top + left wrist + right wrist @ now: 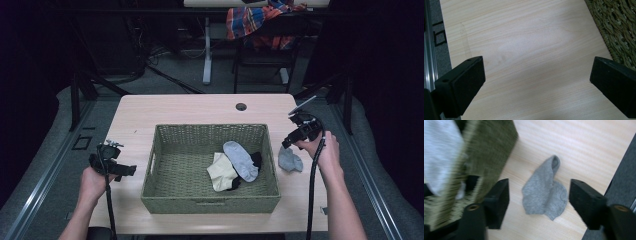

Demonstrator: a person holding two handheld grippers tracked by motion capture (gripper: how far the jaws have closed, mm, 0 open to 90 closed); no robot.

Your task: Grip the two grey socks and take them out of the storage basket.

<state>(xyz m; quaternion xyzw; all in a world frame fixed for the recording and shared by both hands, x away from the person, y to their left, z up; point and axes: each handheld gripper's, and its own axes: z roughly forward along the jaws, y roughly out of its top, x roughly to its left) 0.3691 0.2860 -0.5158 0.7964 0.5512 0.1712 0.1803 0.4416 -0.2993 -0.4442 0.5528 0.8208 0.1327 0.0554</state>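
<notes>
The right gripper point(539, 202) has its jaws spread wide with nothing between them, hanging over a crumpled grey sock point(544, 195) that lies flat on the table point(579, 147). From that sock, the woven green basket point(489, 152) stands close at nine o'clock, its wall blurred in the right gripper view. The left gripper point(536, 82) also has its jaws wide apart and holds nothing, with bare wood beneath them and the basket's wall at two o'clock. In the high view the basket point(165, 192) sits mid-table; inside it lie a light grey sock point(241, 159), a cream sock point(221, 171) and a black one point(256, 158) partly hidden under them. Beyond the table at twelve o'clock, a plaid cloth point(255, 20) hangs over a chair
</notes>
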